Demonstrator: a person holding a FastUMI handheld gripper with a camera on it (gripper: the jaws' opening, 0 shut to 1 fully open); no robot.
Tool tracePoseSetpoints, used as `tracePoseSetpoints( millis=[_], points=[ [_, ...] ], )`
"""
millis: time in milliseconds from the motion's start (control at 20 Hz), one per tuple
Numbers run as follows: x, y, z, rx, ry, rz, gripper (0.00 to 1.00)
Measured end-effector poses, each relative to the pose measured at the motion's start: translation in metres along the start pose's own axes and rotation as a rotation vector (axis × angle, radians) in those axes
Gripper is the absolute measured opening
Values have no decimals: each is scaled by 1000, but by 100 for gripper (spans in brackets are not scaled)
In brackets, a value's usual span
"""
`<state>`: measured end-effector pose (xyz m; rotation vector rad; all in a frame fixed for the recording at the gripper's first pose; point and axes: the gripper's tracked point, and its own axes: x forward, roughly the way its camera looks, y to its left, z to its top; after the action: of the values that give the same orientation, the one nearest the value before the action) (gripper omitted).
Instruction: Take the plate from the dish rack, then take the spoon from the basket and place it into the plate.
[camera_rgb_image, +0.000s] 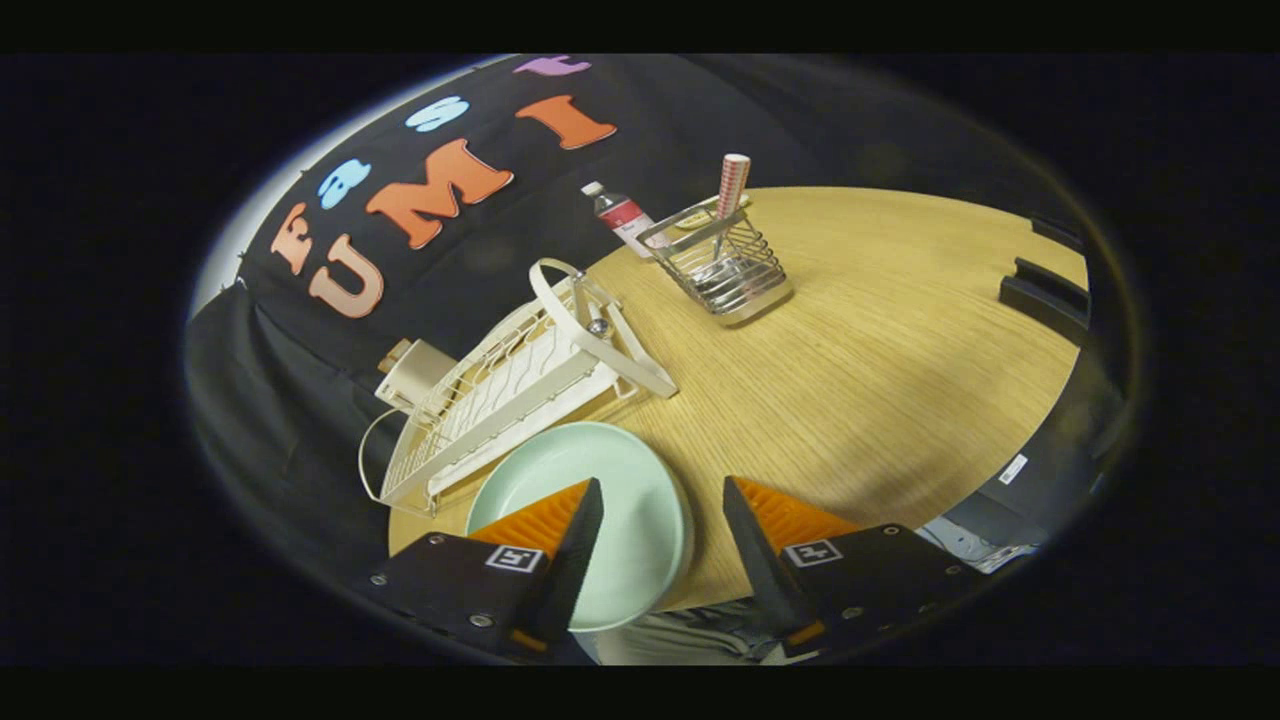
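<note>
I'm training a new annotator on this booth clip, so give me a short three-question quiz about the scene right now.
1. True or false: the round pale green plate stands in the white wire dish rack.
2. Where is the spoon with the red-and-white checked handle? A) on the plate B) upright in the metal wire basket C) between the fingers
3. What state is the gripper in?

Key
1. False: the plate lies on the round wooden table beside the rack, just ahead of the fingers.
2. B
3. Open; one finger overlaps the plate in the picture, nothing is clamped.
</note>
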<state>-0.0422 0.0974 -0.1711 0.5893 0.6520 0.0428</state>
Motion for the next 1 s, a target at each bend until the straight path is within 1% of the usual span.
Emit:
tracePoseSetpoints(
  millis=[50,100,250,300,400,550,800,900,1000],
  points=[
    [1,-9,8,-37,-20,-25,78],
    [0,-16,18,-66,-43,-44,85],
    [1,-37,49,-117,-107,-100,95],
    [2,-44,60,-127,-131,-116,97],
    [2,-55,87,-171,-194,-138,97],
    [2,-68,123,-280,-274,-184,97],
    [4,-56,175,-355,-391,-152,96],
    [8,-51,189,-379,-426,-138,92],
    [13,-46,195,-397,-438,-119,83]
  ],
)
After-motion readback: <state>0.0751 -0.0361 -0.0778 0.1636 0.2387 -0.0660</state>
